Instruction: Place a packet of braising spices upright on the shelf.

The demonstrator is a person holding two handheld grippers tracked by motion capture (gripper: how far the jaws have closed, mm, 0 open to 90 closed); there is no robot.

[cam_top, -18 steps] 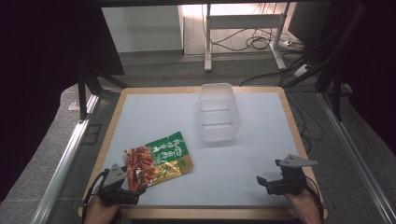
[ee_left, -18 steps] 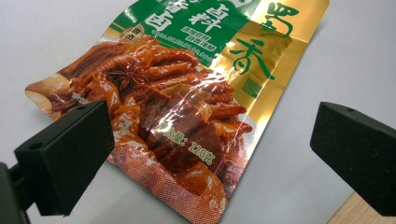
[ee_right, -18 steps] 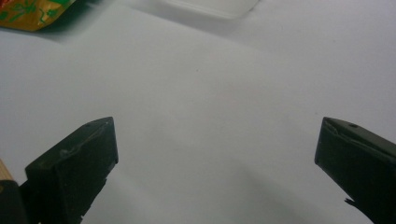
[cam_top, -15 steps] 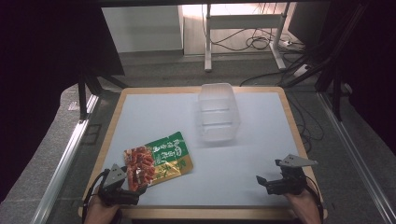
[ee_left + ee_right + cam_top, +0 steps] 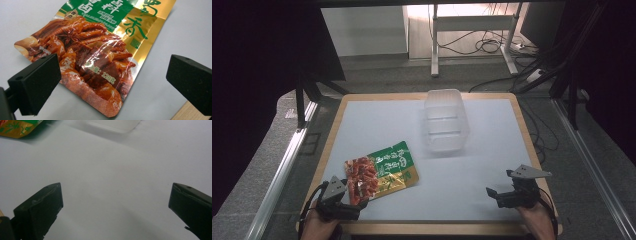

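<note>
I have the left gripper [image 5: 113, 85] at the near-left bench [image 5: 492, 190] edge, fingers apart around the snack packet's [image 5: 381, 172] near corner. My right gripper [image 5: 116, 210], fingers also apart, sits over bare surface. The clear container [image 5: 445, 121] stands beyond.

The white table surface [image 5: 492, 165] lies bare ahead of the right gripper [image 5: 116, 207], whose jaws stand wide apart. Farther off, the clear plastic tub [image 5: 445, 121] blocks the middle. The flat red, green and gold foil snack packet [image 5: 100, 47] lies just before the left gripper [image 5: 112, 82], between its spread jaws.
</note>
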